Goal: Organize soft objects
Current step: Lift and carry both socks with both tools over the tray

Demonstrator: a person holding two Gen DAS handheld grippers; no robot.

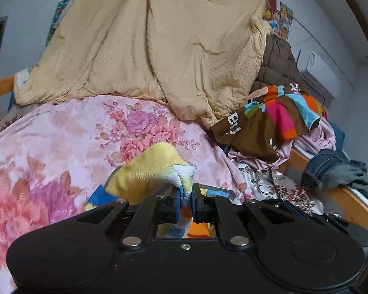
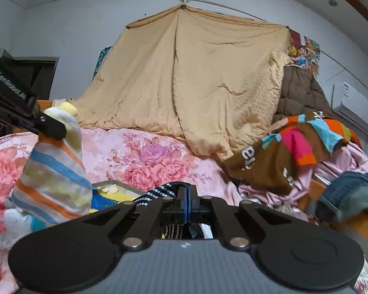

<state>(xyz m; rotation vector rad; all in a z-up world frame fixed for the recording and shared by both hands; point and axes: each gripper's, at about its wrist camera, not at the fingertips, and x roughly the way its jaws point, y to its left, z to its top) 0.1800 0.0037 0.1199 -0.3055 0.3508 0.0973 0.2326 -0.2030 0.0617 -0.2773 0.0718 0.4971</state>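
Observation:
My left gripper (image 1: 186,201) is shut on a striped sock (image 1: 147,171) with a yellow toe and white, blue and orange bands, held above the pink floral bedspread (image 1: 61,134). In the right wrist view that same sock (image 2: 54,171) hangs from the left gripper (image 2: 52,128) at the far left. My right gripper (image 2: 187,196) is shut on a dark fabric piece with white dots (image 2: 157,193), which drapes over its left finger. Below and between both grippers sits a shallow grey-rimmed tray (image 2: 110,185) holding yellow and blue cloth.
A tan quilt (image 2: 184,80) hangs at the back of the bed. To the right lie a brown garment with bright patches (image 2: 282,156), pink cloth, and jeans (image 1: 331,169) over the wooden bed rail (image 1: 350,198). An air conditioner (image 2: 355,107) is on the right wall.

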